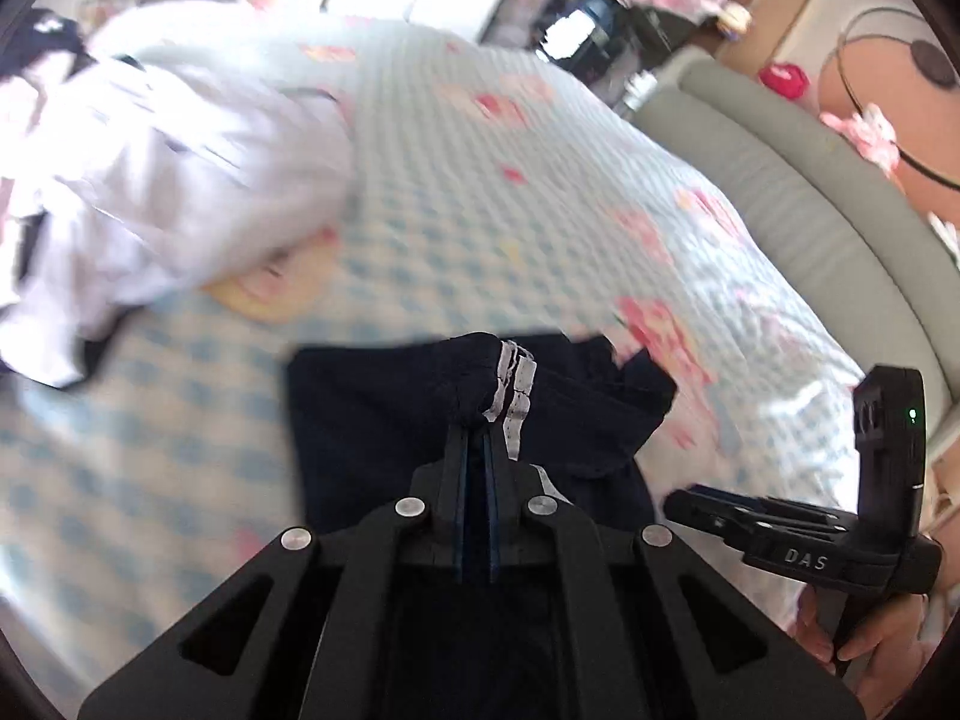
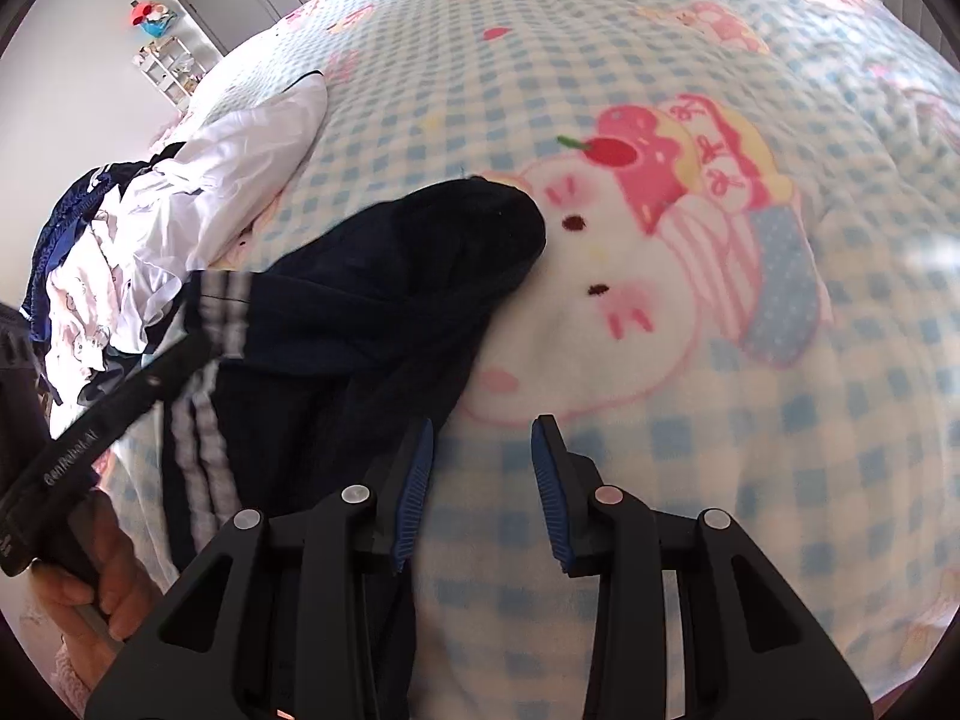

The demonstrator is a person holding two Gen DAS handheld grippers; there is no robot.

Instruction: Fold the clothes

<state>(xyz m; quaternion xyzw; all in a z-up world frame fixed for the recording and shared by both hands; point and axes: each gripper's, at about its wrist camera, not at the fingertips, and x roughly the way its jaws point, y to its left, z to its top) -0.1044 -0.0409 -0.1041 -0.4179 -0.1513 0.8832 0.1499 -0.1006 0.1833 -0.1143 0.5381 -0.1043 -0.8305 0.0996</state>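
A dark navy garment with white stripes (image 1: 372, 414) lies on the blue-checked cartoon bedspread (image 1: 492, 192). My left gripper (image 1: 480, 420) is shut on a bunched fold of it at the striped edge and lifts that fold. The garment also shows in the right wrist view (image 2: 384, 288), with its stripes at the left. My right gripper (image 2: 483, 456) is open and empty just right of the garment, above the bedspread (image 2: 690, 420). The right gripper's body shows in the left wrist view (image 1: 840, 516).
A pile of white and navy clothes (image 1: 138, 180) lies at the bed's far left, also in the right wrist view (image 2: 150, 228). A grey padded bed edge (image 1: 810, 210) runs along the right. Shelves and a door (image 2: 198, 12) stand beyond the bed.
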